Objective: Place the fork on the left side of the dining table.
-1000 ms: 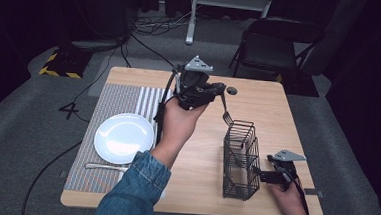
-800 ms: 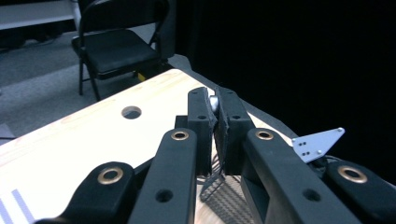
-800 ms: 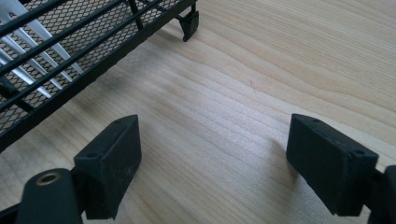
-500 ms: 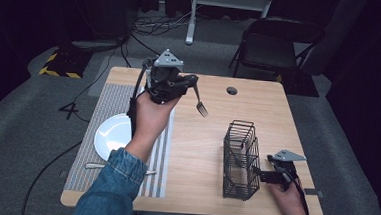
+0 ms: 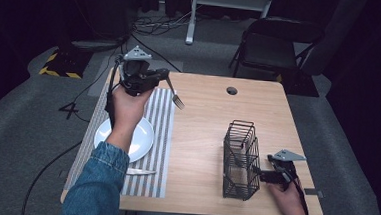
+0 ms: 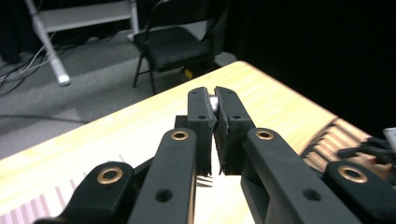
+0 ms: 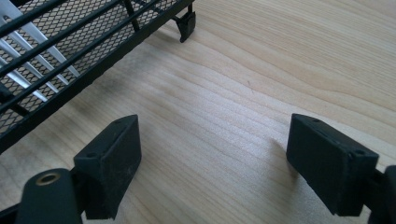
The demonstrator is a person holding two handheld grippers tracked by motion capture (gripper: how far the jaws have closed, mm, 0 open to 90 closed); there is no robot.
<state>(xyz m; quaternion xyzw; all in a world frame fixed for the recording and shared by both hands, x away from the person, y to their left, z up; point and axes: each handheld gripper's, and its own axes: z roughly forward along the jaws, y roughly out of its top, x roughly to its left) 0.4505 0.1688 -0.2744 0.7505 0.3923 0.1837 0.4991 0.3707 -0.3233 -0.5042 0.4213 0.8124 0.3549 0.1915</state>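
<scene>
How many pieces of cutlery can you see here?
2. A fork is held in the left gripper above the striped placemat; a knife lies on the placemat beside the plate. The wire caddy may hide more.

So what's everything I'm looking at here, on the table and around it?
table: one, light wood, centre.
placemat: one, grey-white striped, table's left.
plate: one, white, on the placemat.
knife: one, silver, near the plate.
fork: one, silver, held above the placemat.
wire caddy: one, black, table's right.
chair: one, black, behind the table.
left hand-held gripper: black, shut on the fork.
right hand-held gripper: black, open, beside the caddy.
</scene>
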